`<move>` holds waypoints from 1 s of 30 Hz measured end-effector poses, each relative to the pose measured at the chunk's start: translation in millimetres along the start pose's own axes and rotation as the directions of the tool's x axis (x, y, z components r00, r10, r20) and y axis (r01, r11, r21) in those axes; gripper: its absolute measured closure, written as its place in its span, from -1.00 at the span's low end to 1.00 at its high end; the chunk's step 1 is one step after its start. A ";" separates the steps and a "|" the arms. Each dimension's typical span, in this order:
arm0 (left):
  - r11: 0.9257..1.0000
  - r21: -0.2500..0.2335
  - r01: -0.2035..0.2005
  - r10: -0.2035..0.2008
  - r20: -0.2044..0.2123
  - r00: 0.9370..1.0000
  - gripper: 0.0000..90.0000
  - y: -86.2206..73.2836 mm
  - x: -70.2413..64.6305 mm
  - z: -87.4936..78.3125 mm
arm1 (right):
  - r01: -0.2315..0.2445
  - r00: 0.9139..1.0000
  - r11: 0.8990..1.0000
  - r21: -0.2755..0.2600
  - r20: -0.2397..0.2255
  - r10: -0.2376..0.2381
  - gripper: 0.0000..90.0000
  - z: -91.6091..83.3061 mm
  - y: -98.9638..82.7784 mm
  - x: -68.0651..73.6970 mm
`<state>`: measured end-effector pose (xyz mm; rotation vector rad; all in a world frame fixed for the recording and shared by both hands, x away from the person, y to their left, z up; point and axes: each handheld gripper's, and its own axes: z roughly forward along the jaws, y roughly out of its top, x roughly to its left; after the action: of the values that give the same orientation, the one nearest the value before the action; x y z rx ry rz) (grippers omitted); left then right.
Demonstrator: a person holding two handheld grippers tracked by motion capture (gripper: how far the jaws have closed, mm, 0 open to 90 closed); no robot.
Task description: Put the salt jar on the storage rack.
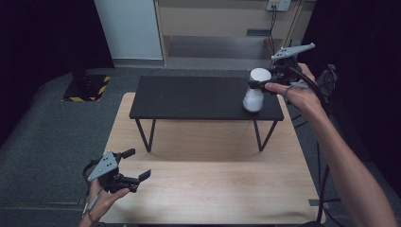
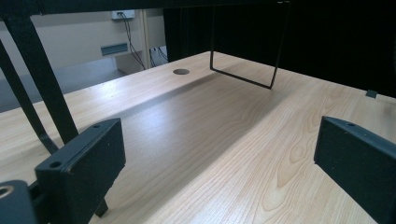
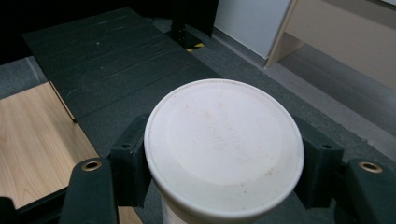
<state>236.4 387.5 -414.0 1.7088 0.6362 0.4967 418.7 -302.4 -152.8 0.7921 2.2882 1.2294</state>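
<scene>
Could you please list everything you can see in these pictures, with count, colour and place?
Wooden table: one, light wood, under everything, with a round hole seen in the left gripper view.
Small black table: one, black top on thin wire legs, standing on the far half of the wooden table.
White container: one, white with a round lid, on the small black table's right end.
Striped base: one, black and yellow, on the floor far left.
Left gripper: one, black, jaws open, near left.
Right gripper: one, black, jaws around the container.
</scene>
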 end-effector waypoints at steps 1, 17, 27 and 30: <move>1.000 0.000 0.000 0.000 -0.001 1.000 -0.98 0.0 -0.1 -0.2 | 0.002 1.000 1.000 0.003 -0.006 -0.002 -0.26 2.3 1.4 0.2; 1.000 0.003 -0.017 0.017 -0.022 1.000 -0.98 1.6 -3.7 -3.0 | -0.044 0.999 0.996 -0.077 -0.029 0.041 -0.71 16.6 -15.2 -1.0; 1.000 0.007 -0.025 0.025 -0.015 1.000 -0.98 3.5 -4.8 -2.2 | -0.100 0.995 0.974 -0.204 -0.009 0.100 -0.95 -21.9 -41.3 0.1; 1.000 0.004 -0.023 0.023 -0.012 1.000 -0.98 3.7 -4.6 -2.4 | -0.090 0.996 0.970 -0.224 -0.002 0.092 -0.94 -40.3 -44.6 4.5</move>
<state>231.9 385.7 -409.9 1.7196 0.6269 0.5222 378.5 -343.9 -170.1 0.8237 2.0785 1.4903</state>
